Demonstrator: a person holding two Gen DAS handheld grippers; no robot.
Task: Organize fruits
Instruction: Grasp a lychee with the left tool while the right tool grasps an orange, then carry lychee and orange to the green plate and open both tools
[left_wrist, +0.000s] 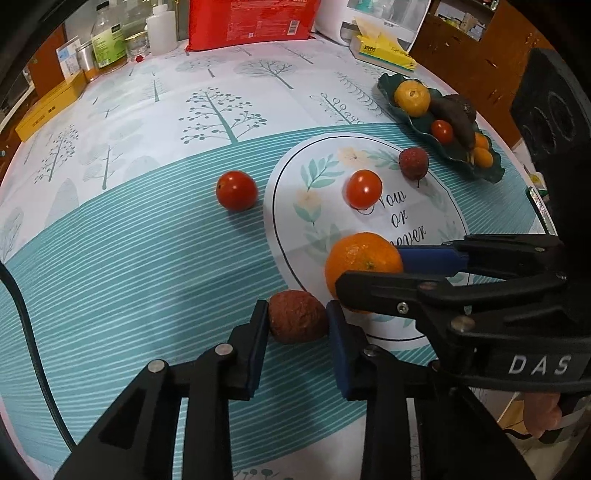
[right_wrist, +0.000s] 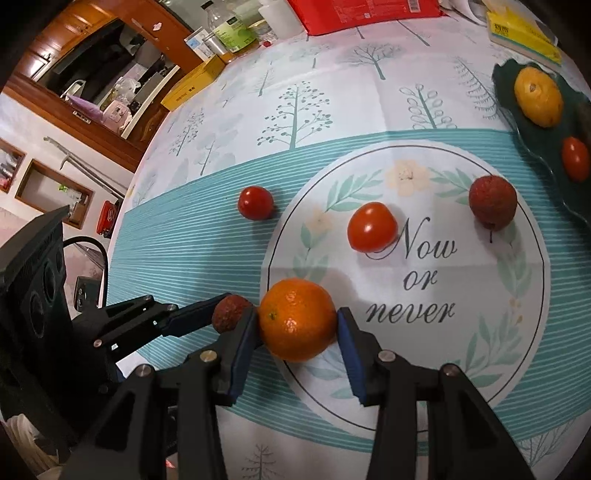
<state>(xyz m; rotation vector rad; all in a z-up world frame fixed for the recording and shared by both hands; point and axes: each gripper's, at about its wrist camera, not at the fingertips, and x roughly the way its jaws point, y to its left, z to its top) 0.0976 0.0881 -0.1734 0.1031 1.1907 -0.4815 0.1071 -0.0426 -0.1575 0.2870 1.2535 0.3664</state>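
Left claw (left_wrist: 297, 319): blue-padded black fingers closed on a wrinkled, rough-skinned brown fruit (left_wrist: 297, 316), low centre of the left wrist view, resting on the striped teal cloth.

Right claw (right_wrist: 297, 321): pads pressed to both sides of a smooth, dimpled orange (right_wrist: 297, 319), gripping it at the lower left edge of the printed white circle. The two claws sit just beside each other, fingers crossing in the left wrist view.

Loose on the surface (left_wrist: 129, 258): two glossy round tomatoes, one on the teal stripes (left_wrist: 236, 190), one inside the circle (left_wrist: 364, 188); a bumpy dark red lychee (left_wrist: 413, 163) at the circle's upper right.

Dark green wavy-rimmed dish (left_wrist: 495, 173), upper right, holds a yellow-orange citrus, a small tomato and other fruit, near the surface's right edge.

Open cloth lies at left and centre; boxes, bottles and a red bag line the far edge.
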